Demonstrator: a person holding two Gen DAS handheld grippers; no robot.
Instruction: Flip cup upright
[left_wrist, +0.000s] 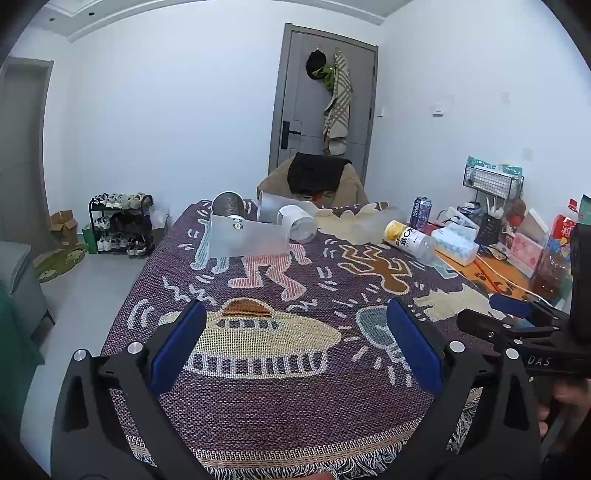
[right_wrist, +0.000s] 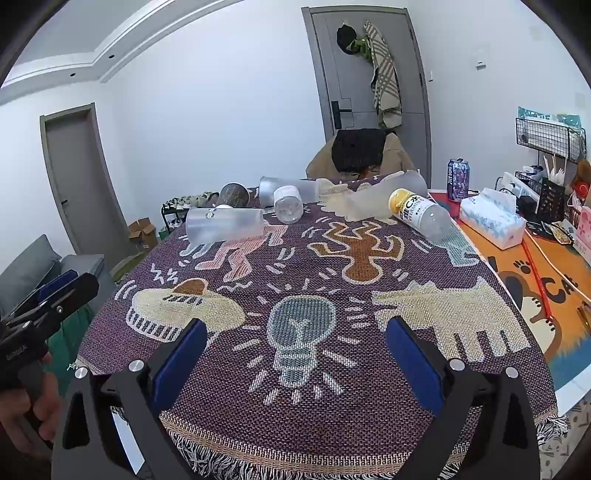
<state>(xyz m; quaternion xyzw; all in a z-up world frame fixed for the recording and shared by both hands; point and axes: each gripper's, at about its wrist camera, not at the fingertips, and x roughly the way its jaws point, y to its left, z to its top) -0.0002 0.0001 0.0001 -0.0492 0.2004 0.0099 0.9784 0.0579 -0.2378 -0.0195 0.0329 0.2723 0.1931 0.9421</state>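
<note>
My left tongs (left_wrist: 295, 347) and right tongs (right_wrist: 295, 365) are both spread wide and hold nothing, hovering over the near end of the woven cloth (right_wrist: 314, 280) on the desk. The frosted cup (right_wrist: 225, 223) lies on its side at the cloth's far left, well apart from both, with more tumbled cups just behind it. It looks light, thin and slippery, so I would pinch it gently across the wall near the rim.
</note>
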